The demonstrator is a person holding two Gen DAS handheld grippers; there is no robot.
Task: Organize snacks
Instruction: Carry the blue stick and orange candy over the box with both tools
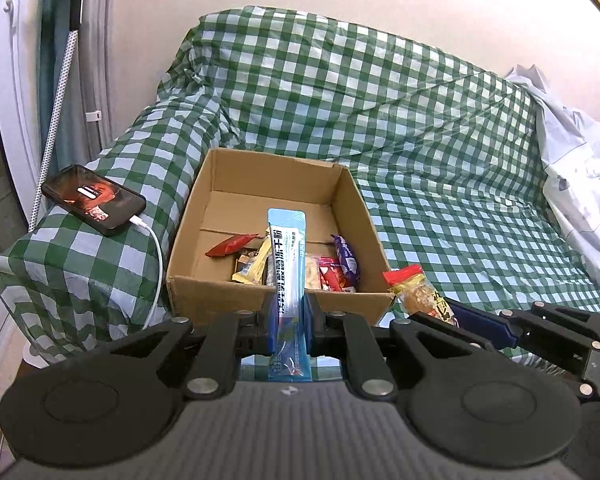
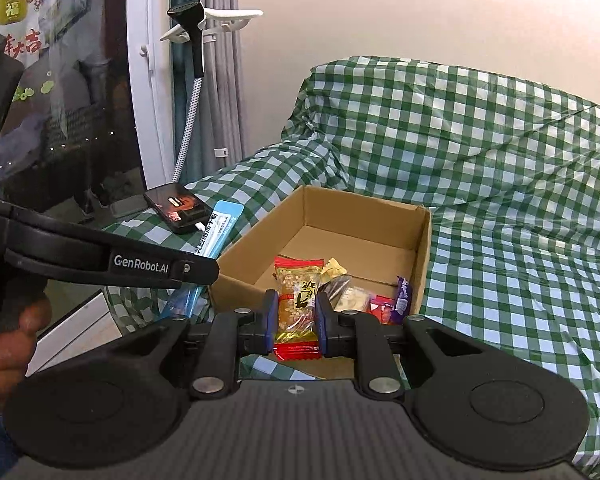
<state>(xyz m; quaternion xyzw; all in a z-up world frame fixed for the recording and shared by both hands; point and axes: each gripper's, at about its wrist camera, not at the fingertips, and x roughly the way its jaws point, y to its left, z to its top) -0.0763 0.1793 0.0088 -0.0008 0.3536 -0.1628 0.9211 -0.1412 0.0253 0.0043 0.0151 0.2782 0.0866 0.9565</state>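
Note:
An open cardboard box [image 1: 204, 216] [image 2: 424, 248] stands on a green checked cloth and holds several wrapped snacks [image 1: 332, 270] [image 2: 380, 300] at its near end. My left gripper [image 1: 289, 320] is shut on a long blue snack stick [image 1: 287, 264], held upright just before the box's near wall. The stick also shows in the right wrist view [image 2: 216, 232]. My right gripper [image 2: 296, 316] is shut on a red and yellow snack packet [image 2: 298, 296], held at the box's near edge. The packet shows at the box's right front corner in the left wrist view [image 1: 420, 292].
A phone [image 1: 94, 198] [image 2: 178, 206] on a white charging cable [image 1: 158, 256] lies on the covered armrest left of the box. A white plastic bag [image 1: 580, 184] lies at the far right. A white door frame [image 2: 148, 80] and a curtain [image 2: 216, 80] stand at the left.

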